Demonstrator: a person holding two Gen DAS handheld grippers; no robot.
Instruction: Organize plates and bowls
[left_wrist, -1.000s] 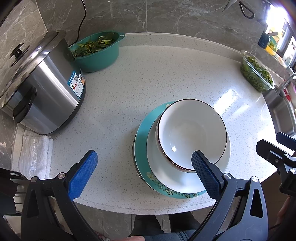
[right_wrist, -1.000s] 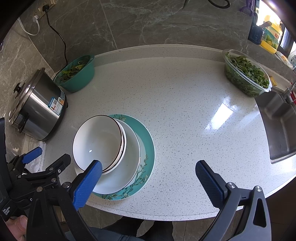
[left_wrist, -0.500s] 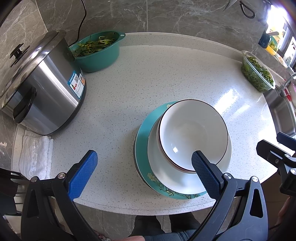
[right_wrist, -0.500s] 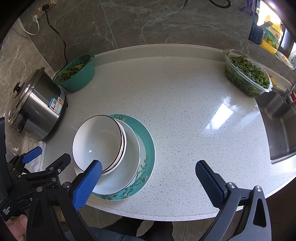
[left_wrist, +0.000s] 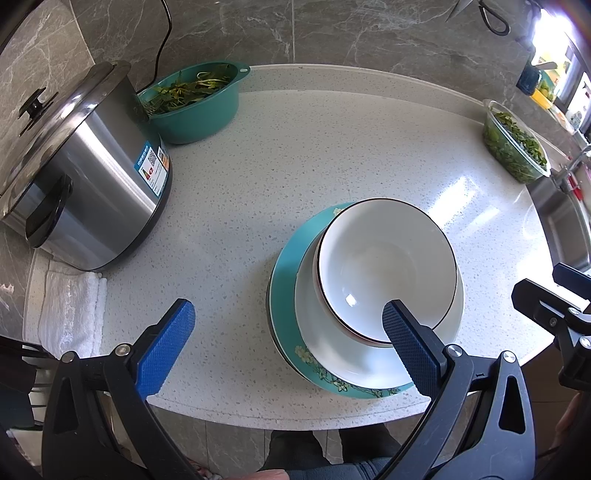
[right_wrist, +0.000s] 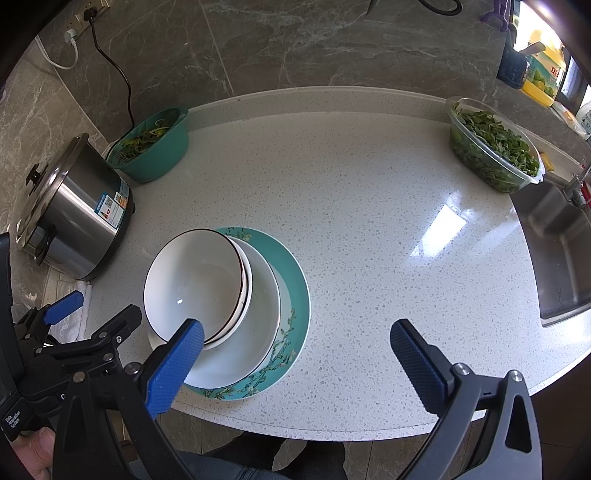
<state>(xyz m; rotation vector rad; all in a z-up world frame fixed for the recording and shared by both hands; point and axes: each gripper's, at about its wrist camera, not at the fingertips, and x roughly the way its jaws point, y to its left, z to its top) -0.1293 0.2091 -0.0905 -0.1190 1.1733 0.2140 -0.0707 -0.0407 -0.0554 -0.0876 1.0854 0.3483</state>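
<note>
A stack stands near the counter's front edge: white bowls with dark rims (left_wrist: 384, 266) (right_wrist: 194, 282) nested on a white plate (left_wrist: 369, 365) (right_wrist: 258, 317), on a teal floral plate (left_wrist: 286, 280) (right_wrist: 293, 295). My left gripper (left_wrist: 284, 328) is open and empty, held above the front edge; its right finger overlaps the bowl's near rim in the view. My right gripper (right_wrist: 295, 354) is open and empty, just right of the stack; its left finger overlaps the bowl's near rim.
A steel rice cooker (left_wrist: 74, 173) (right_wrist: 70, 210) stands at the left on a white towel (left_wrist: 70, 306). A teal bowl of greens (left_wrist: 195, 99) (right_wrist: 155, 147) is behind it. A clear container of greens (left_wrist: 513, 147) (right_wrist: 491, 144) sits at the right by the sink (right_wrist: 557, 240).
</note>
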